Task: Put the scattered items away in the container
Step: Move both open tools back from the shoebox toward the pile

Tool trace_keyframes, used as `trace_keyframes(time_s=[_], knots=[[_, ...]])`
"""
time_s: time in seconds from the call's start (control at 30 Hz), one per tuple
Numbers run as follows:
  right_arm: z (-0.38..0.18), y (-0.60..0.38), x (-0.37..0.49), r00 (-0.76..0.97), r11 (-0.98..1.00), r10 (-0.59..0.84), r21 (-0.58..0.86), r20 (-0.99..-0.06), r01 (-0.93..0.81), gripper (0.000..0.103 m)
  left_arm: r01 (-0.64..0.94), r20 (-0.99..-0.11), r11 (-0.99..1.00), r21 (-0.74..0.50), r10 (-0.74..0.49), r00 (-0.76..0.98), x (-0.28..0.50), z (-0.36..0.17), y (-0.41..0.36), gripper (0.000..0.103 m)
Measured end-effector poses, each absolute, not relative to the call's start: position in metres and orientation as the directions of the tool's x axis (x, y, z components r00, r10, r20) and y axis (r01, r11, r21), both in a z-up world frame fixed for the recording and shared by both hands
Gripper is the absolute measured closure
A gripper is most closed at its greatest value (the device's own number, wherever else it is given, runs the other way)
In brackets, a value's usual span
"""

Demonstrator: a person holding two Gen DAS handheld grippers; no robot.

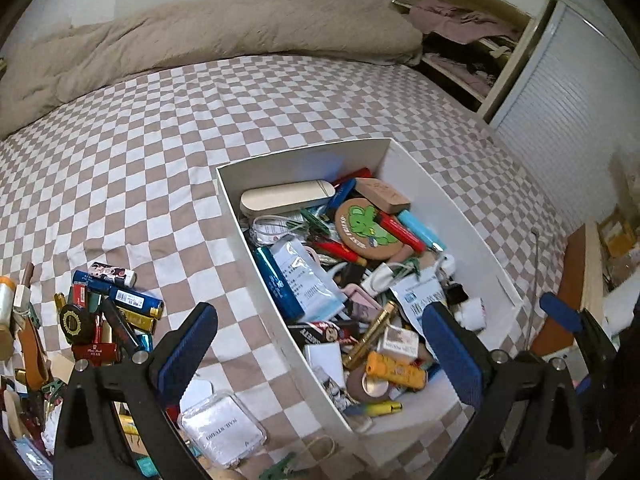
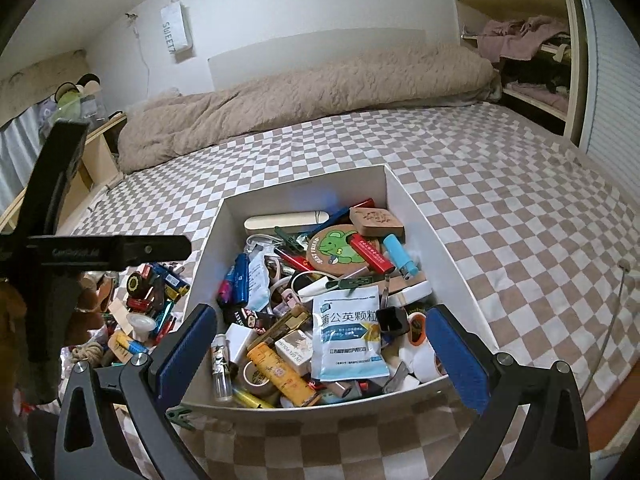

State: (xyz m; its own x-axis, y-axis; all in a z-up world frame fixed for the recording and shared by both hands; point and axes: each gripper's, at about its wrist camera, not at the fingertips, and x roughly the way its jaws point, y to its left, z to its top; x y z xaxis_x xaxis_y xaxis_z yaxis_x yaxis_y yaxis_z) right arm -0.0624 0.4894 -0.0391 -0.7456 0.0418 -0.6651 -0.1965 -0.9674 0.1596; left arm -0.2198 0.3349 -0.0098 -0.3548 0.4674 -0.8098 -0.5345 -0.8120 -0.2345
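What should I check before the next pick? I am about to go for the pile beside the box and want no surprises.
1. Left claw empty and open: ok.
2. Right claw empty and open: ok.
3. Loose pile lying on the checked bedsheet, left of the white box, in view: ok.
4. Room left in the box: not ok, its contents are heaped high.
5. Clear plastic case nearest the left claw, unobstructed from above: ok.
6. Items buried under the pile: cannot tell.
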Motion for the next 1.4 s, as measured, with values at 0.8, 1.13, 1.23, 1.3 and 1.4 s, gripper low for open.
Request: trace_keyframes(time_s=[0.8,1.13,1.23,1.3,1.4], knots=[[-0.03,0.453,-0.037,-0.73,-0.972,0.1,0.089,-0.676,-0.216,0.0,-0.577,-0.796,-0.789,-0.212,0.481,-0.366,-0.161,-0.008,0.28,0.0],[-0.032,0.445,-0.024,-0.722,-0.971,0.109,0.083,-0.683,-0.224,0.0,-0.559,-0.79,-0.813,-0.161,0.445,-0.42,-0.145,-0.012,0.254,0.0],[-0.032,0.443,-0.021,-0.72,-0.97,0.113,0.079,-0.685,-0.228,0.0,-0.556,-0.782,-0.82,-0.135,0.433,-0.449,-0.14,-0.012,0.247,0.0],[-0.033,0.441,-0.02,-0.718,-0.97,0.114,0.078,-0.687,-0.229,0.0,-0.554,-0.775,-0.824,-0.116,0.424,-0.468,-0.136,-0.012,0.244,0.0],[-0.035,0.439,-0.018,-0.712,-0.971,0.114,0.075,-0.693,-0.228,0.0,-0.552,-0.776,-0.827,-0.11,0.418,-0.472,-0.133,-0.014,0.24,0.0]])
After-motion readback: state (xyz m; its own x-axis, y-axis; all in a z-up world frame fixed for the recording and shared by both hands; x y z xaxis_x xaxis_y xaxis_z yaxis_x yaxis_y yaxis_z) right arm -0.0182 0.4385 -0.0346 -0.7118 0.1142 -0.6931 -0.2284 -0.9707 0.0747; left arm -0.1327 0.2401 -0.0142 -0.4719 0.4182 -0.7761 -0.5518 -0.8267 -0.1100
